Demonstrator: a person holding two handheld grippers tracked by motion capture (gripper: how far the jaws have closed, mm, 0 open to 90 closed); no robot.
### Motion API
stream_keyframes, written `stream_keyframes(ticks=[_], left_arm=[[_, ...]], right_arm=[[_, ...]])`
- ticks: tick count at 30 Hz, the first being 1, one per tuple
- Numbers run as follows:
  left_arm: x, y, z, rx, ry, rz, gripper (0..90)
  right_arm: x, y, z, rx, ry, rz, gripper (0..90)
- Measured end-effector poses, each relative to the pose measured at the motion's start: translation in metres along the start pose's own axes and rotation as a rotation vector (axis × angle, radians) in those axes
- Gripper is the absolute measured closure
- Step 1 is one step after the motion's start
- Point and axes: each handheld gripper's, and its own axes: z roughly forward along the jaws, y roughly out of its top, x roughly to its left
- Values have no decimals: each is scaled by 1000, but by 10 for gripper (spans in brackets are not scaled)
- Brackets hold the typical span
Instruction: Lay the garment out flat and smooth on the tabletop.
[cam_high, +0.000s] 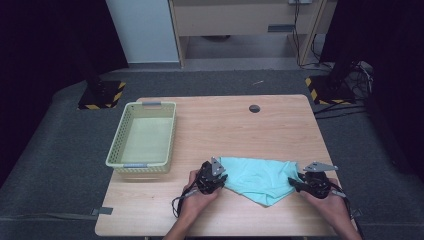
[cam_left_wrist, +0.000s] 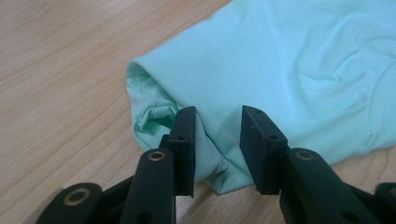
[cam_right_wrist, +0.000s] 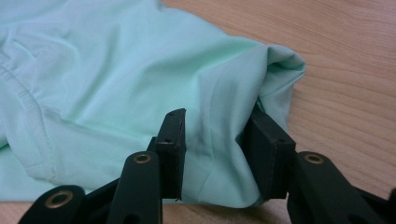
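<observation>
- The mint cloth (cam_high: 260, 179) lies crumpled at the lower centre of the high view, on the near part of the table (cam_high: 235, 125), well apart from the basket (cam_high: 141, 136) at the left.
- Left gripper (cam_high: 218, 181) sits at the cloth's left end. In its own view the jaws stand apart with a bunched fold (cam_left_wrist: 210, 140) between them, not yet pinched.
- Right gripper (cam_high: 296, 184) is at the right end. Its jaws are also parted around a thick rolled edge (cam_right_wrist: 219, 149); fabric touches the pads, but I see no squeeze.
- Risk: closing on so fat a bunch could catch just the top layer, so the rest sags or slips out when lifted.
- Risk: the two ends look unevenly gathered; pulling them apart may twist the cloth rather than spread it.
- Risk: the jaws ride low by the wood, so a tip could scrape the table and push the fold away.
- Both hands come in from the bottom edge, forearms angled inward, grippers pointing toward each other across the cloth.
</observation>
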Motion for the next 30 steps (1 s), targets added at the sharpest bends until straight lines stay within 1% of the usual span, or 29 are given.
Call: stream_keyframes(ticks=[4,7,12,15,16,18,20,21,23,26,28,30], left_arm=[[1,-1,-1,2,-8,-8,672],[-1,-3,-3,3,-12,-15,674],[-3,-7,-9,21,-16,-9,676],[-3,-8,-11,19,-23,-19,674],[-3,-9,-11,15,-21,-20,667],[-3,-9,-13,7,-17,-18,623],[-3,-9,-16,4,-15,-15,597],[-3,-8,-19,-7,-16,-16,587],[-4,-5,-24,-27,-18,-16,571],[-5,-4,-33,-49,-30,-8,550],[-6,-5,-38,-60,-39,-4,538],[-8,-6,-42,-65,-47,-5,532]], right_arm=[[-2,0,1,-10,7,13,595],[-1,0,2,-11,6,6,591],[3,0,2,-12,9,-1,591],[5,-3,0,-9,17,-8,588],[6,-3,-1,-5,19,-7,581],[5,-3,-3,-7,13,-23,556],[3,-2,-9,-29,8,-14,540],[3,0,-12,-41,3,-13,528],[3,5,-20,-66,-32,-49,517],[4,14,-33,-103,-42,-69,516],[8,18,-38,-114,-33,-85,531],[13,19,-40,-113,-13,-95,564]])
